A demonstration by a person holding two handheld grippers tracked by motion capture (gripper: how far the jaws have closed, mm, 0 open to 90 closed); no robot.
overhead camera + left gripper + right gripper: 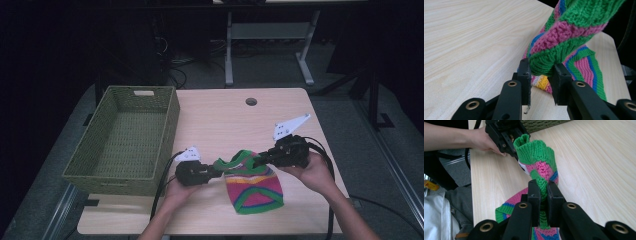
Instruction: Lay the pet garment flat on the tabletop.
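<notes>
the left gripper (pixel 216 170) pinches one end of the sock's (pixel 252 185) green cuff. the right gripper (pixel 257 161) pinches the other end. the sock hangs down onto the tabletop (pixel 220 120).

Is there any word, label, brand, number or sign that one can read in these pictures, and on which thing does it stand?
There is none to read.
Knitted cloth: stripes, no lettering.
Basket, table, left gripper, right gripper: no print visible.
Yellow tag at the edge of the right gripper view: too blurred to read.
</notes>
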